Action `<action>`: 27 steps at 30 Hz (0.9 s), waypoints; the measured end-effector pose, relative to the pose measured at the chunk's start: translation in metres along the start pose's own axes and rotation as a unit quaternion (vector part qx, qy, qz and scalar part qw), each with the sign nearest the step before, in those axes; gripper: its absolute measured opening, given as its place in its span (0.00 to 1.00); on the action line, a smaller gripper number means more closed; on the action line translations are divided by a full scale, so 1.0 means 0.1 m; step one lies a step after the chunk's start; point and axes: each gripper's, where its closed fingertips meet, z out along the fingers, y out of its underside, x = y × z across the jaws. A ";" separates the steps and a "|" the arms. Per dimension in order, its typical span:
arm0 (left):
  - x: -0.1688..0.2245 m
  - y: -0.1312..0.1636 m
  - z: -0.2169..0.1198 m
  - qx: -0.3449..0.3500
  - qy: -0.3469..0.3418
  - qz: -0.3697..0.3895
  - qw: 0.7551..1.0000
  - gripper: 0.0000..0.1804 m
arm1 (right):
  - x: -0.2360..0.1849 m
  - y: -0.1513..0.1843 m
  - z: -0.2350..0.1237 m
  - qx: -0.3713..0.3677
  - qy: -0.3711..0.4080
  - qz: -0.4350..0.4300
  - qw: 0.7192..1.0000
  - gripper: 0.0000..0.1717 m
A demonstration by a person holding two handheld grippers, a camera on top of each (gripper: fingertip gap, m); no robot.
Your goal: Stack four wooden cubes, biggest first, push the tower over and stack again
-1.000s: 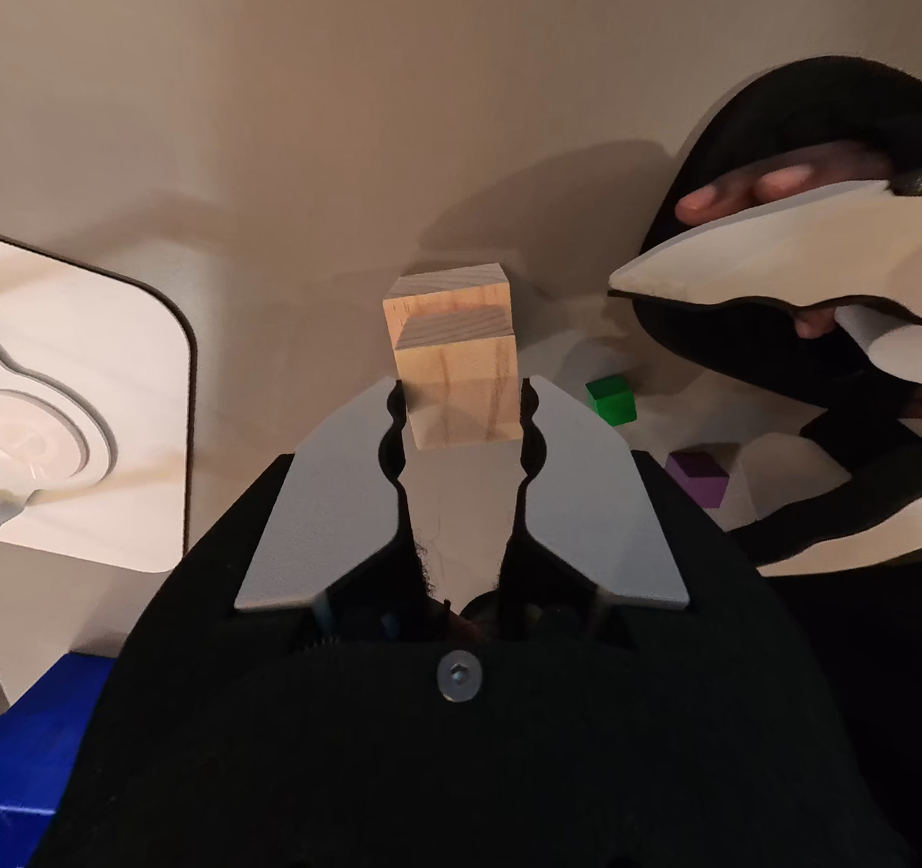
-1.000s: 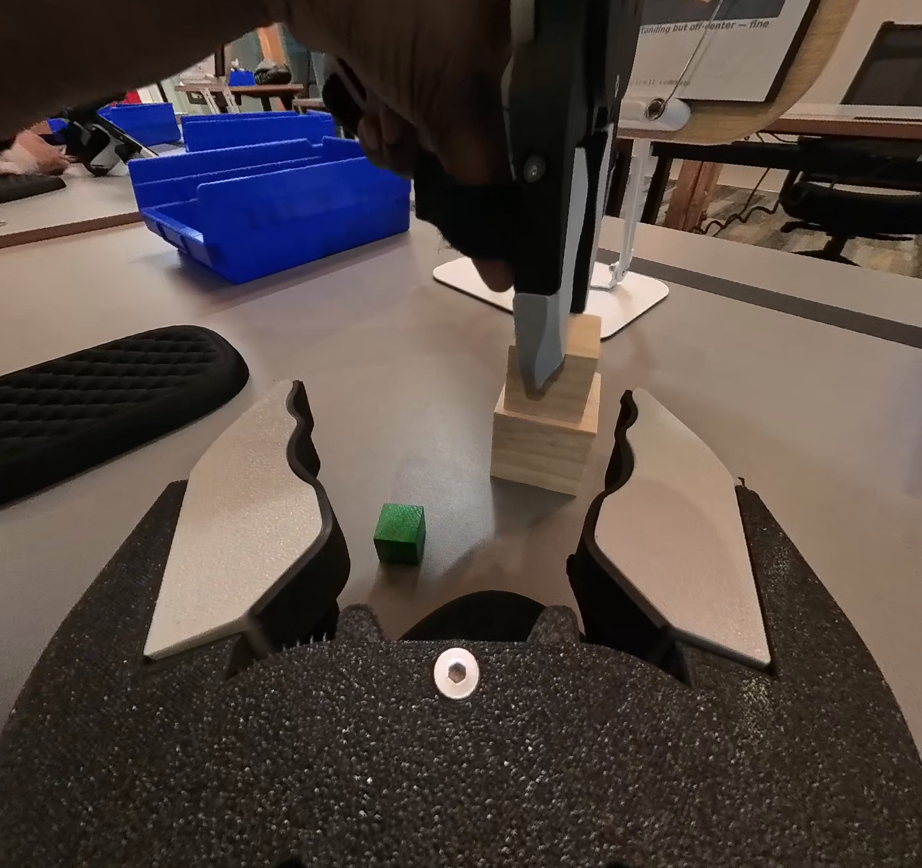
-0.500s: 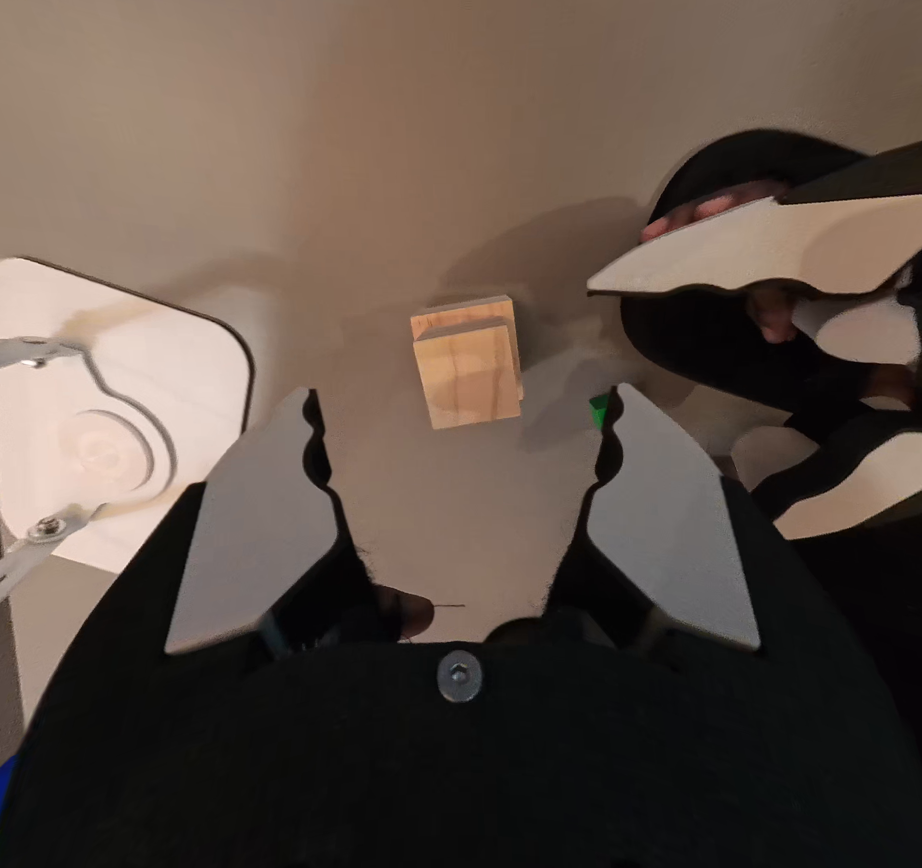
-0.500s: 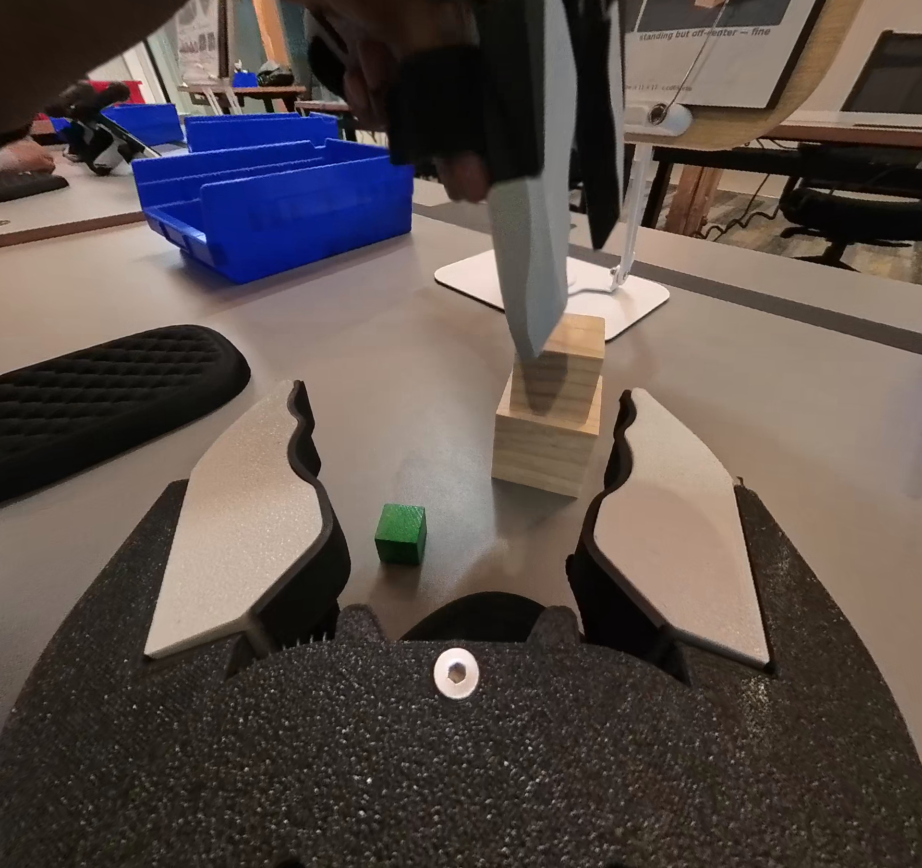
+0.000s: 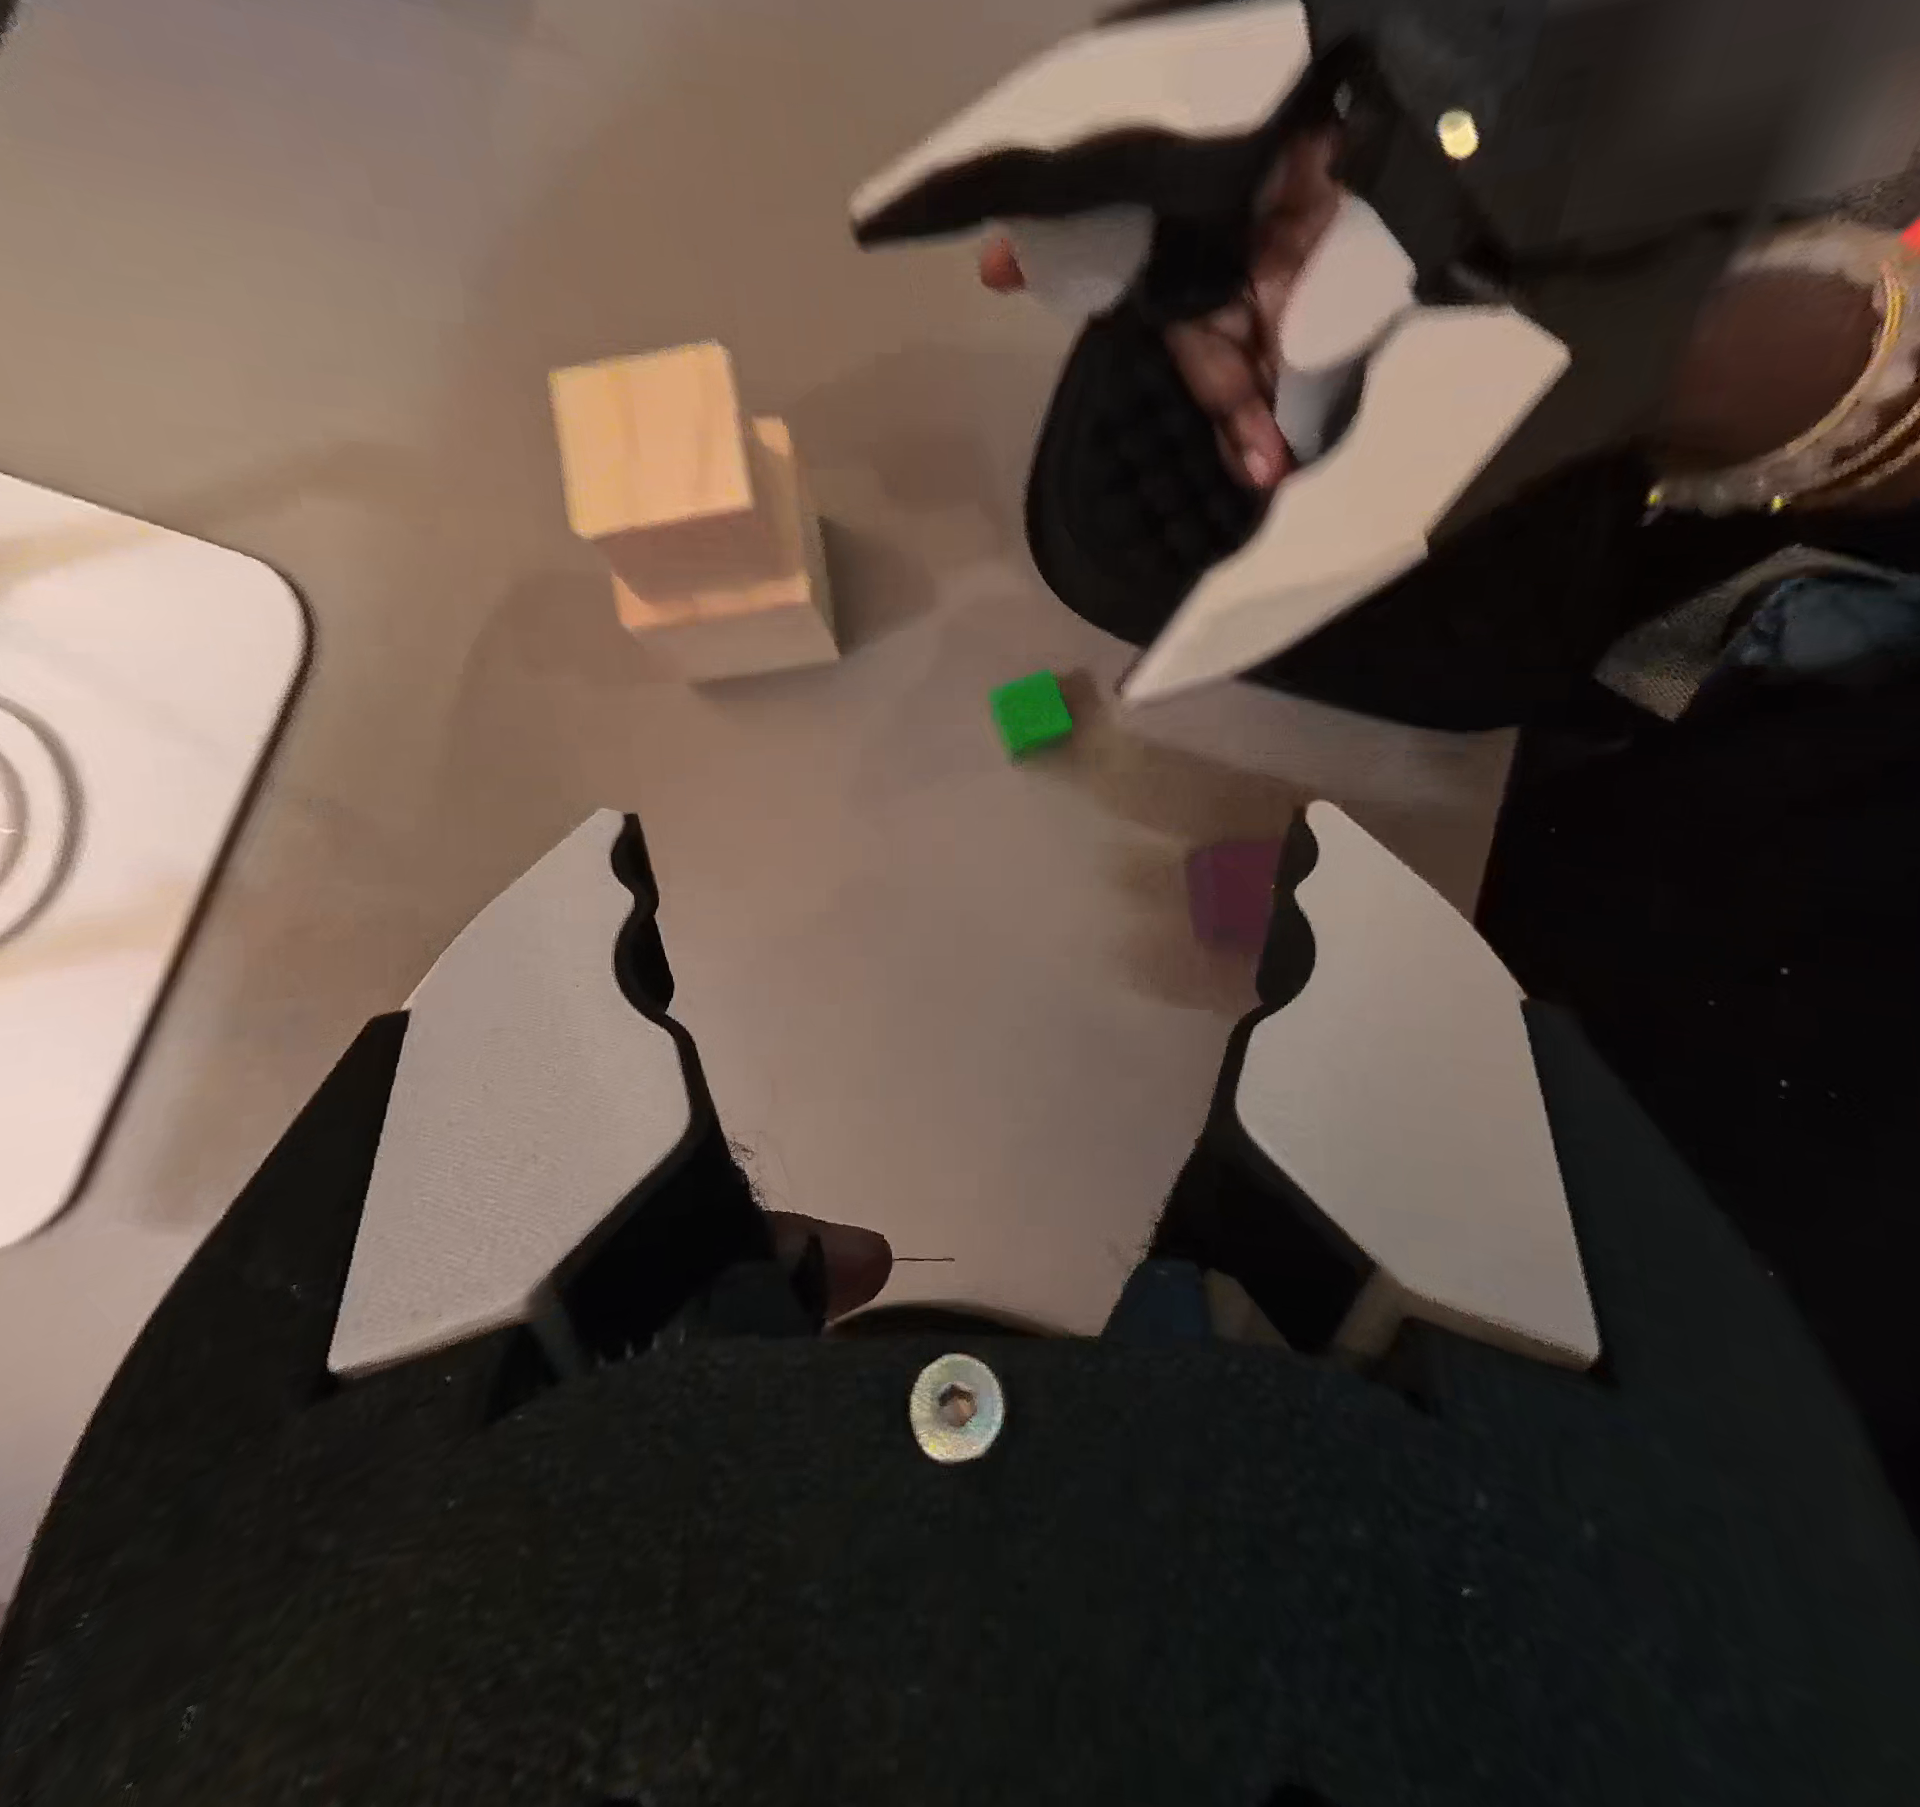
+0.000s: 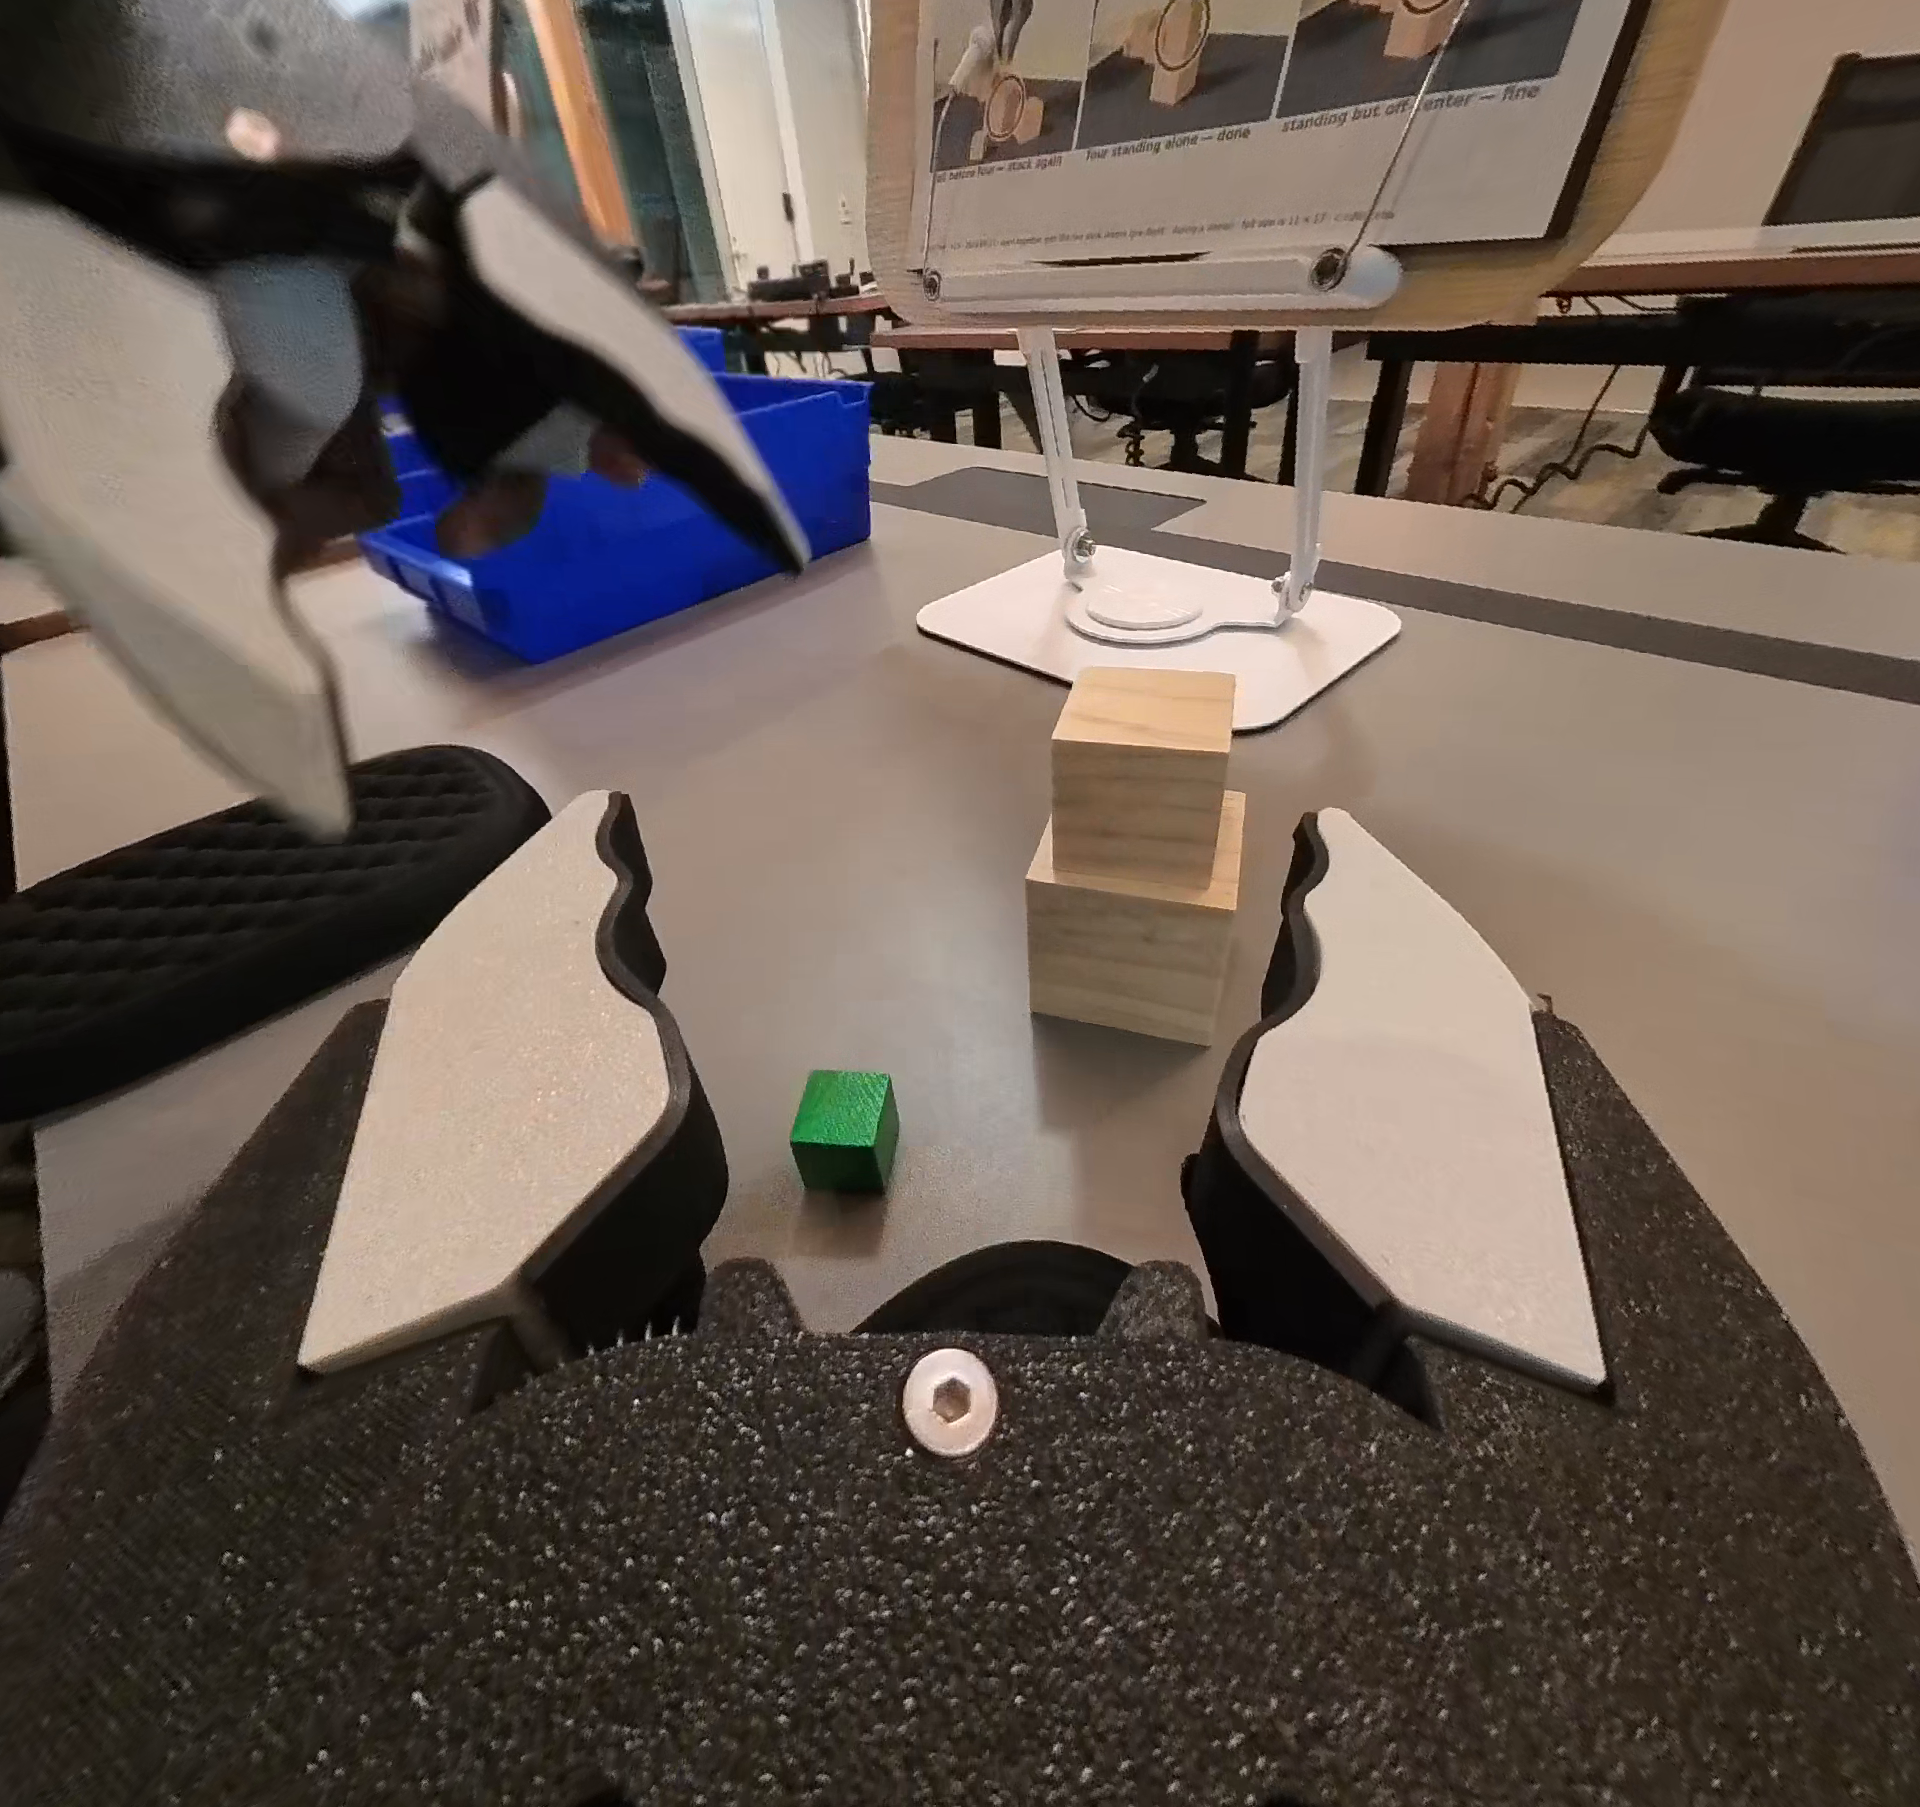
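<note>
Two wooden cubes stand stacked on the grey table [image 6: 1558,822]. The smaller upper cube [image 6: 1143,770] rests on the larger lower cube [image 6: 1127,957], and they also show in the left wrist view, upper [image 5: 649,438] on lower [image 5: 727,614]. My left gripper [image 5: 961,822] is open and empty, raised off the stack. A purple cube [image 5: 1226,890] lies by its right fingertip. In the right wrist view the left gripper [image 6: 561,692] hangs open at the upper left. My right gripper [image 6: 961,812] is open and empty, low over the table. A green cube [image 6: 844,1129] lies between its fingers, untouched, and the stack stands just inside its right finger [image 6: 1382,1009]. The green cube [image 5: 1029,713] also shows in the left wrist view.
A blue bin [image 6: 623,521] stands at the back left. A black padded rest [image 6: 208,905] lies at the left. A white stand base [image 6: 1164,625] behind the stack carries a board with pictures [image 6: 1247,74]. The right gripper [image 5: 997,458] hangs open in the left wrist view.
My left gripper opened and let go of the upper wooden cube, then rose and drew away from the stack. The cube stays on the lower one. My right gripper has not moved.
</note>
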 end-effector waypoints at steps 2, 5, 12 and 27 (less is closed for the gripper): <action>0.14 0.16 0.10 -0.001 -0.005 0.010 1.000 0.61 | 0.00 0.00 0.00 -0.001 -0.001 0.000 1.000 0.66; 0.35 0.32 0.27 -0.005 0.002 0.014 1.000 0.58 | -0.02 0.02 0.02 -0.011 -0.003 -0.005 1.000 0.66; 0.57 0.53 0.55 -0.017 0.014 0.016 1.000 0.55 | -0.06 0.04 0.03 -0.018 0.000 -0.033 0.999 0.66; 0.59 0.56 0.60 0.000 0.017 0.026 1.000 0.44 | -0.05 0.02 0.01 -0.010 0.001 -0.030 1.000 0.65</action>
